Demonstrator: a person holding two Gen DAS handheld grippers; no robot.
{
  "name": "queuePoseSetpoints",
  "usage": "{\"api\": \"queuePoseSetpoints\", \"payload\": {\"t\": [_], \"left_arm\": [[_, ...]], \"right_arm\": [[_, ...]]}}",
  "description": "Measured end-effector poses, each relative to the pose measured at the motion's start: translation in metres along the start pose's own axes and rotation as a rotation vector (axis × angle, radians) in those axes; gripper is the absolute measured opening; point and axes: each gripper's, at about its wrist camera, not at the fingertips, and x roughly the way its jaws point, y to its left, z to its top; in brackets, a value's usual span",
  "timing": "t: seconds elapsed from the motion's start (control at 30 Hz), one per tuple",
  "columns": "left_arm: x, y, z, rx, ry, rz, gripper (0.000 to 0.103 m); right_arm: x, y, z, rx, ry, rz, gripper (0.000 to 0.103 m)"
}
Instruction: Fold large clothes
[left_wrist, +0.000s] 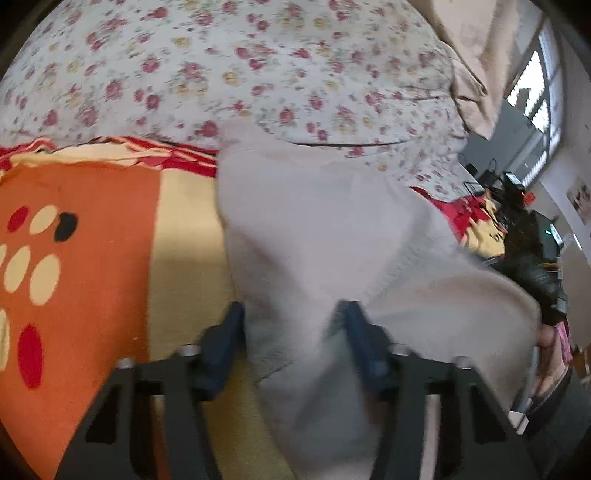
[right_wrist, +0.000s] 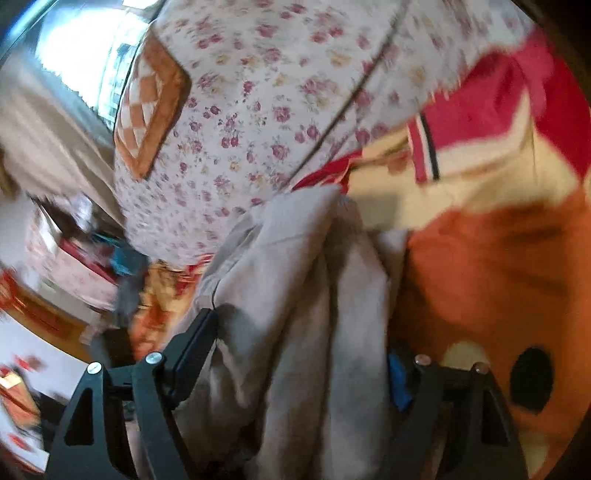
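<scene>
I see the pale grey garment (left_wrist: 314, 240) bunched on the orange blanket (left_wrist: 81, 206) below the flowered quilt (left_wrist: 258, 66). My left gripper (left_wrist: 291, 325) clamps a fold of it; my right gripper (right_wrist: 303, 350) straddles thick folds, though I cannot tell whether it pinches.

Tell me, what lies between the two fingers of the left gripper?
A bunched fold of the pale grey garment fills the left gripper, seen in the left wrist view.

Left hand-held gripper (left_wrist: 291, 314): black frame, blue pads, silver screws.
</scene>
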Motion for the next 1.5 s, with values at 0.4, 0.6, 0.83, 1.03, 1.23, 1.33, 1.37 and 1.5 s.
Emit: {"api": "queuePoseSetpoints", "payload": {"t": [0.4, 0.6, 0.83, 1.03, 1.23, 1.33, 1.37, 1.5], "left_arm": [[-0.034, -0.006, 0.014, 0.063, -0.103, 0.033, 0.000], [-0.074, 0.020, 0.026, 0.049, -0.192, 0.106, 0.000], [-0.087, 0.076, 0.022, -0.060, -0.199, 0.148, 0.000], [-0.053, 0.078, 0.013, -0.167, -0.092, -0.040, 0.026], [-0.020, 0.064, 0.004, -0.197, 0.019, -0.210, 0.042], [-0.005, 0.052, 0.001, -0.169, 0.048, -0.263, 0.049], [0.000, 0.049, -0.001, -0.160, 0.066, -0.262, 0.049], [0.000, 0.032, 0.001, -0.102, 0.037, -0.249, 0.011]], "right_arm": [[0.011, 0.027, -0.007, -0.085, 0.017, -0.114, 0.024], [0.026, 0.054, -0.008, -0.068, 0.014, -0.022, 0.022], [0.047, 0.068, -0.003, -0.013, 0.005, -0.002, 0.022], [0.033, 0.040, -0.004, 0.029, 0.016, -0.096, 0.030], [0.032, 0.022, -0.005, 0.067, 0.048, -0.137, 0.030], [0.035, 0.021, -0.007, 0.066, 0.062, -0.150, 0.030], [0.036, 0.019, -0.007, 0.066, 0.063, -0.151, 0.030], [0.037, 0.018, -0.010, 0.064, 0.053, -0.146, 0.030]]}}
